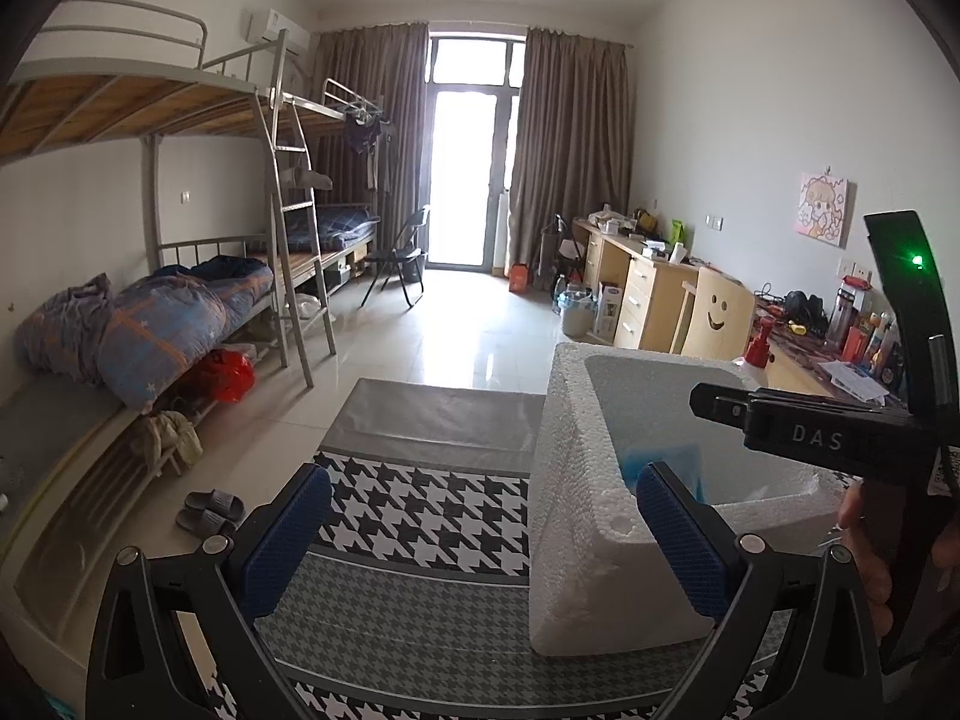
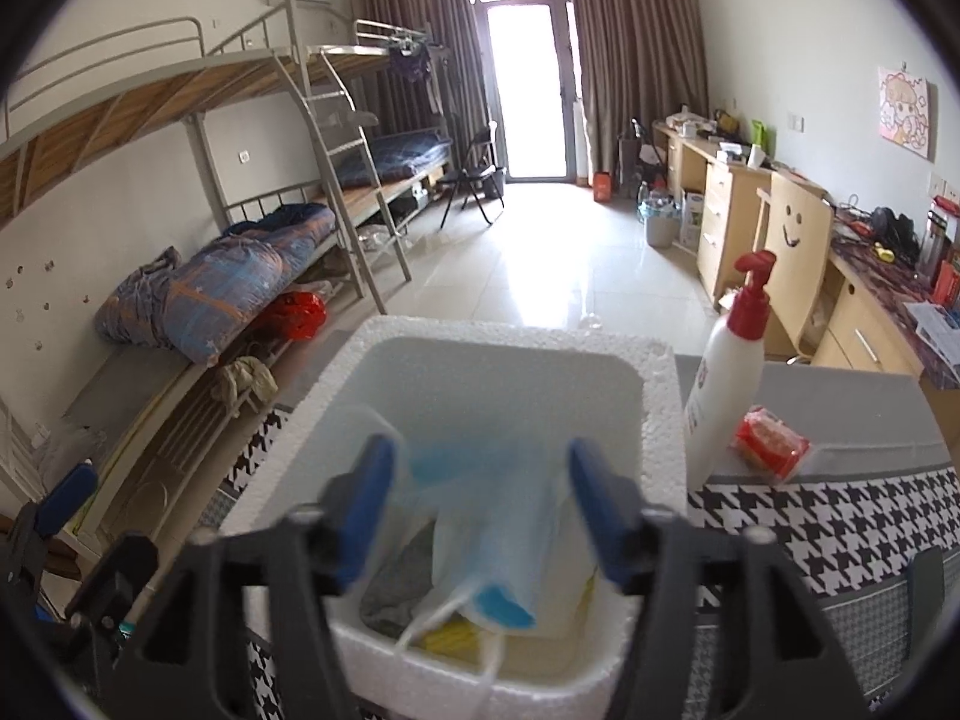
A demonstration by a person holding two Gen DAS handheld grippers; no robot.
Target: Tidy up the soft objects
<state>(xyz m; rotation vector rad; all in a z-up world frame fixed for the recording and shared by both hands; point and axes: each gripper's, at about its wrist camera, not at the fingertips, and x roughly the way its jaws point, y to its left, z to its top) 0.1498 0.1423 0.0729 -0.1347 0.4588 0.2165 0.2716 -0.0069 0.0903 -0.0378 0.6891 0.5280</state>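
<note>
R gripper (image 2: 480,516) hangs over the white foam box (image 2: 510,336), jaws spread apart, pads pressing on nothing; a face mask (image 2: 486,546) sits between and just below the blue pads, lying inside the box. L gripper (image 1: 480,534) also released, jaws wide, w/ the near corner of the foam box against its right-hand pad; nothing in its grip. In the left wrist view the R gripper's black body reaches in over the box from the right, a hand (image 1: 870,546) behind it.

Hard to make out: R gripper's pads and the mask are motion-blurred. Box contents under the mask only partly visible: a grey cloth bit (image 2: 399,588) and something yellow (image 2: 450,636), can't tell what. From the left wrist view only a blue patch shows inside the box.

Mask: pale blue-white, brighter blue patches, white ear loops trailing toward the box's near wall. Box stands on a houndstooth cloth (image 1: 420,516) over the desk; white pump bottle w/ red top (image 2: 729,360) and a small red packet (image 2: 771,441) just beside the box
</note>
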